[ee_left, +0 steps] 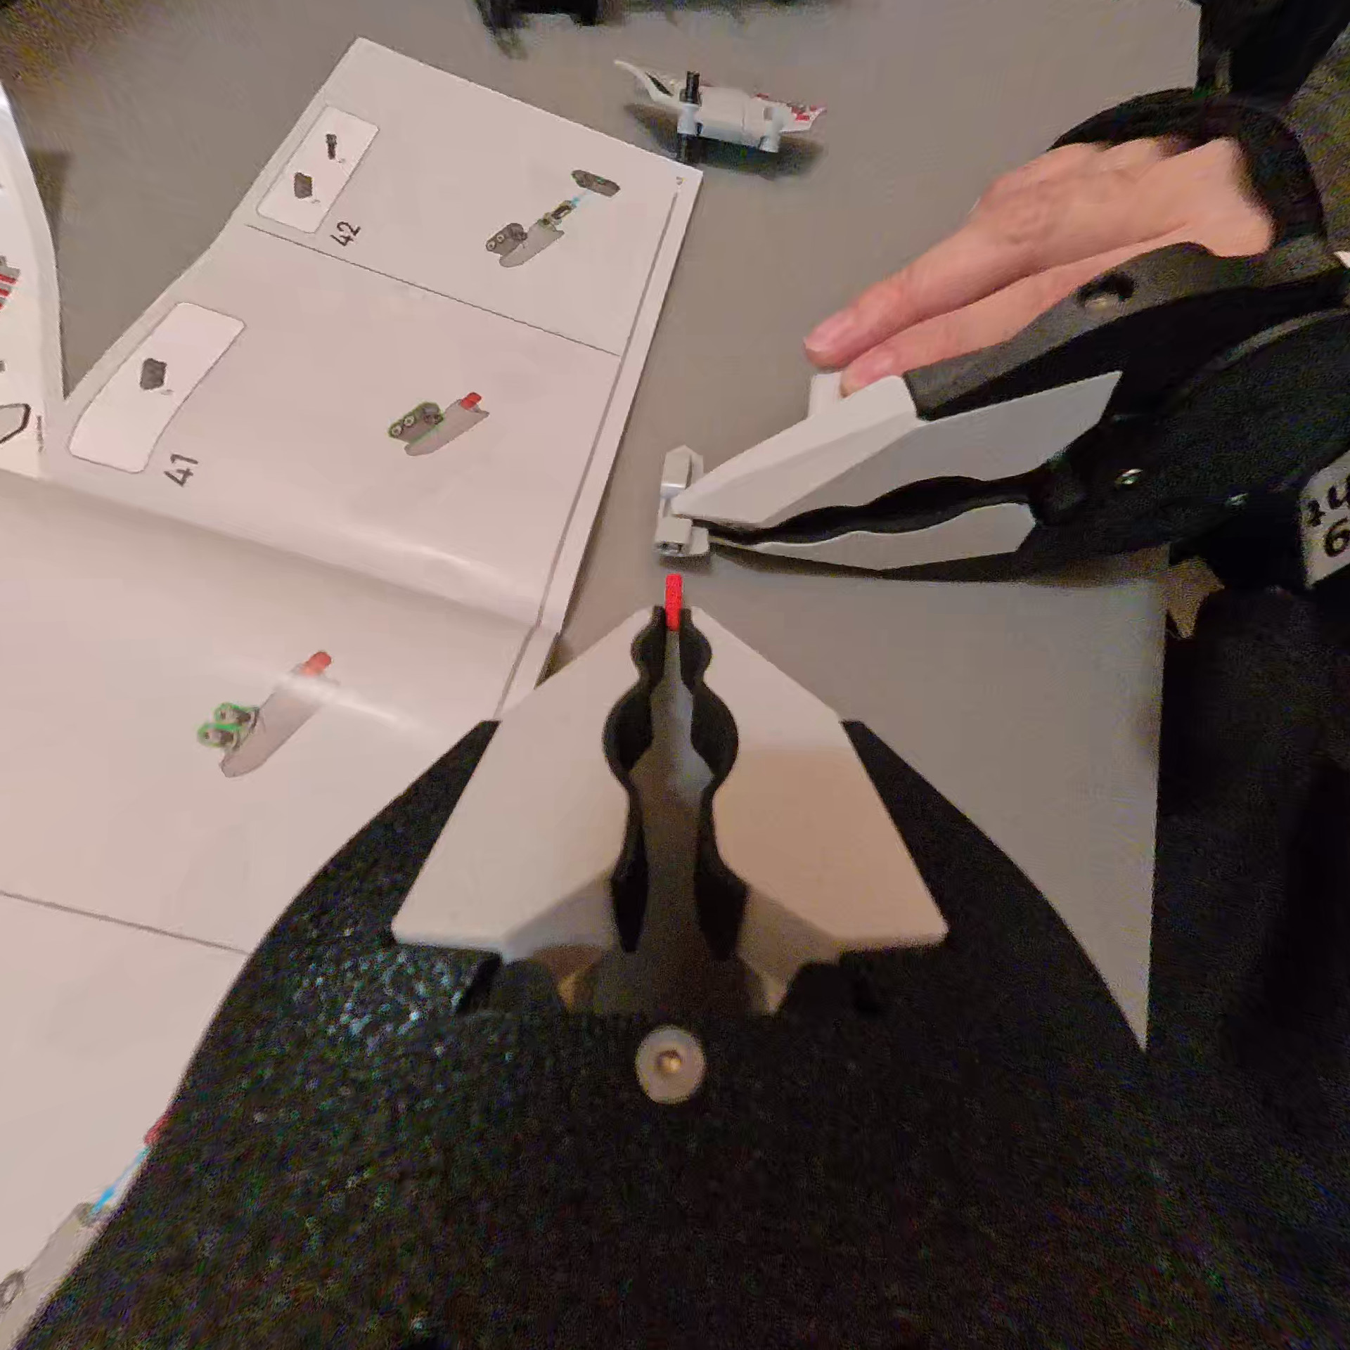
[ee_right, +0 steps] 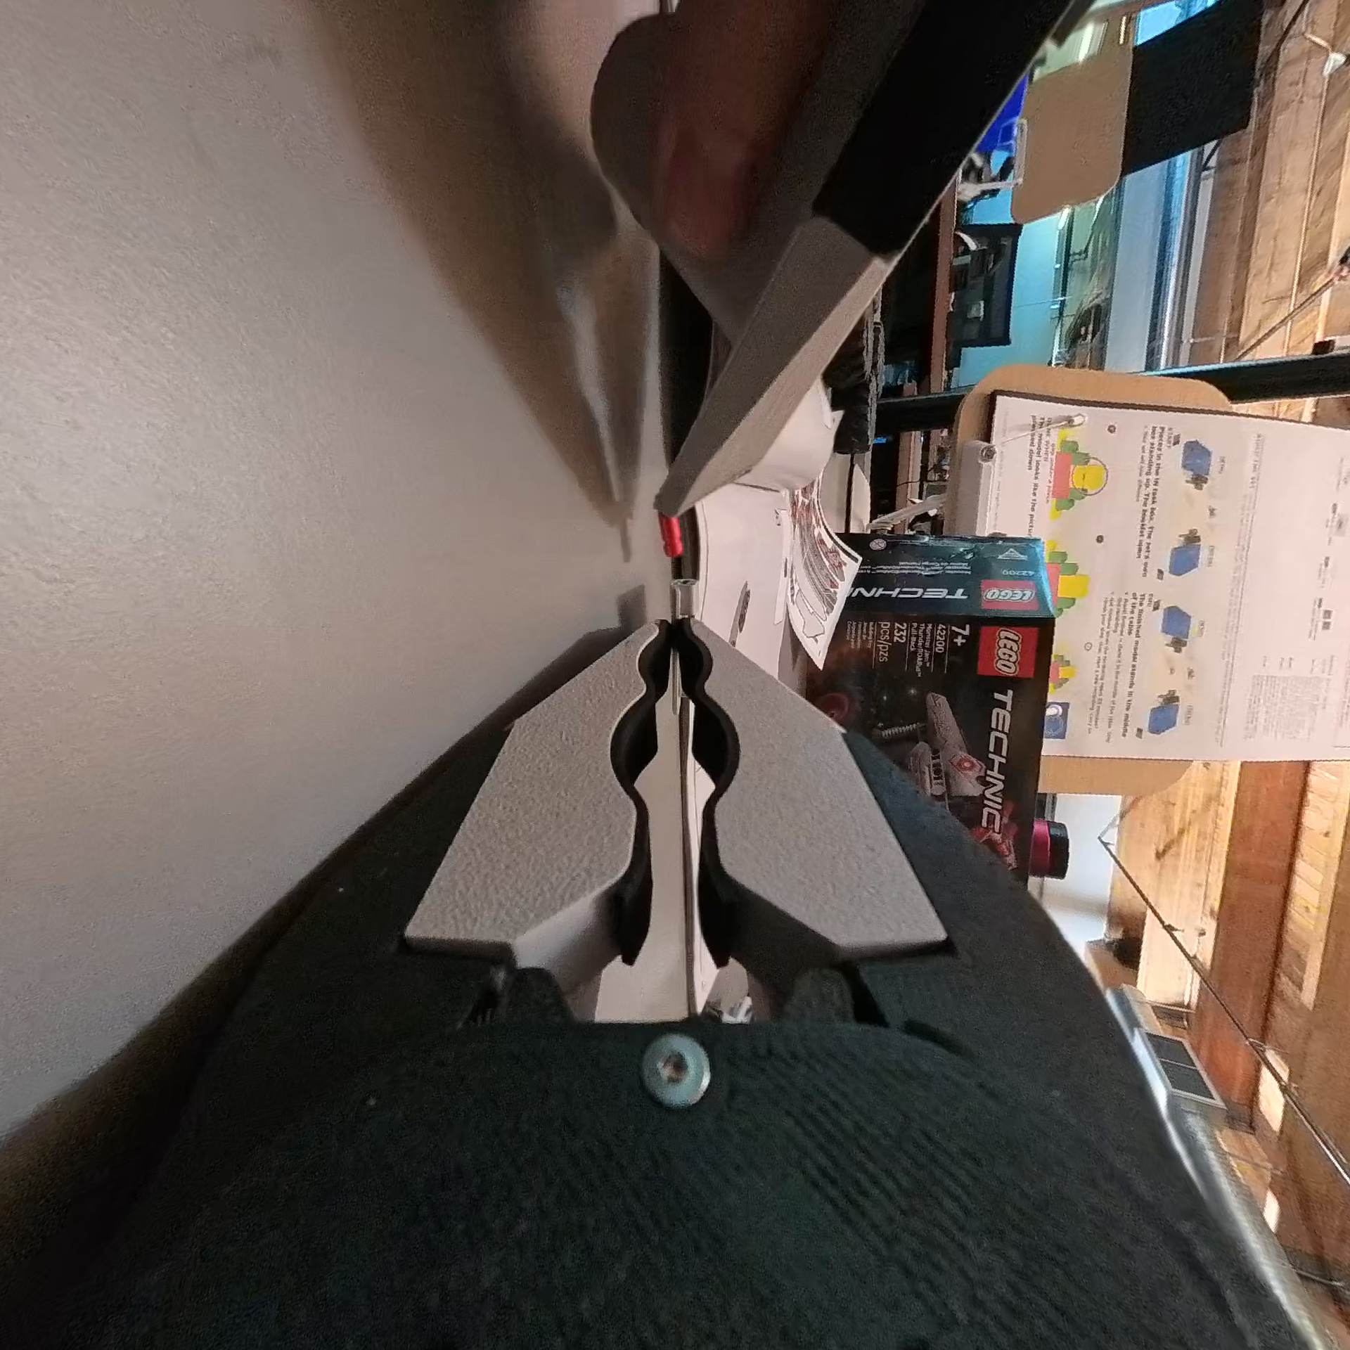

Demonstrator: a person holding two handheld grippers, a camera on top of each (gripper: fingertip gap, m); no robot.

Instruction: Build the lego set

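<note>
In the left wrist view my left gripper is shut on a small red pin that sticks out past its tips. My right gripper reaches in from the right, lying on its side, and is shut on a small light grey Lego piece just beyond the pin. A gap separates pin and grey piece. In the right wrist view my right gripper holds the grey piece edge-on. The left gripper comes in from above with the red pin close to it.
An open instruction booklet lies on the grey table at the left. A partly built white and grey model sits at the far side. A hand rests on the right gripper. A Lego box and sticker sheet stand beyond. Both grippers' tips are close together, under 4 cm apart.
</note>
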